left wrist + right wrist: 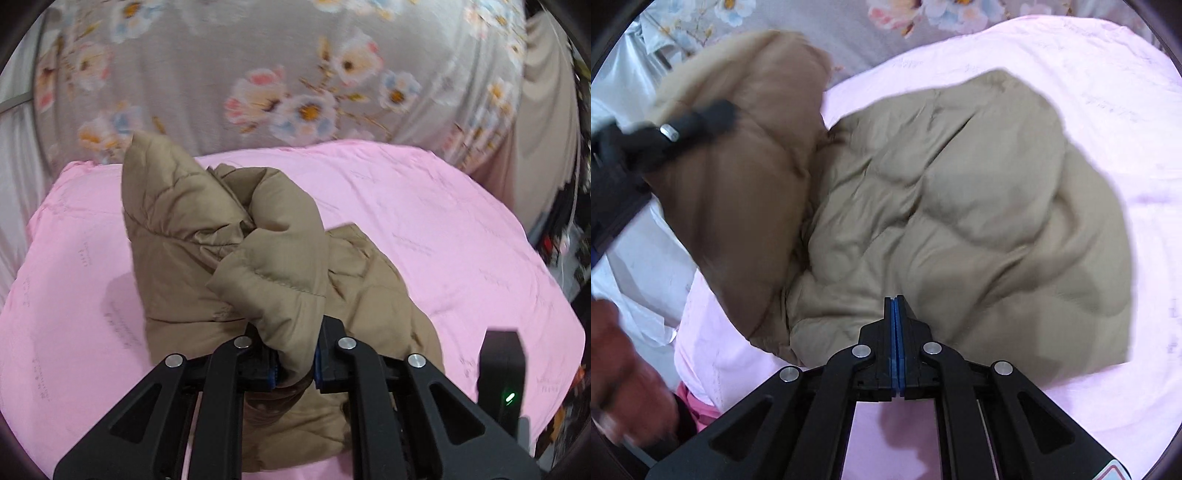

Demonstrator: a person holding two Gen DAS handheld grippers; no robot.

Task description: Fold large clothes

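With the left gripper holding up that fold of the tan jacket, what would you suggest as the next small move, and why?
Probably carry the lifted fold across and lay it on the flat body of the tan puffer jacket. The left gripper is clamped on a bunched padded section raised above the pink sheet, while the right gripper is shut and empty, so it can press the fold flat afterwards.

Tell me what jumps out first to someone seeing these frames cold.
The tan puffer jacket heaped mid-frame on the pink sheet dominates both views. In the left wrist view, the left gripper is clamped on a fold of it, with a lifted part standing up from the pile. The right gripper is shut on nothing at the jacket's near edge; floral bedding fills the background.
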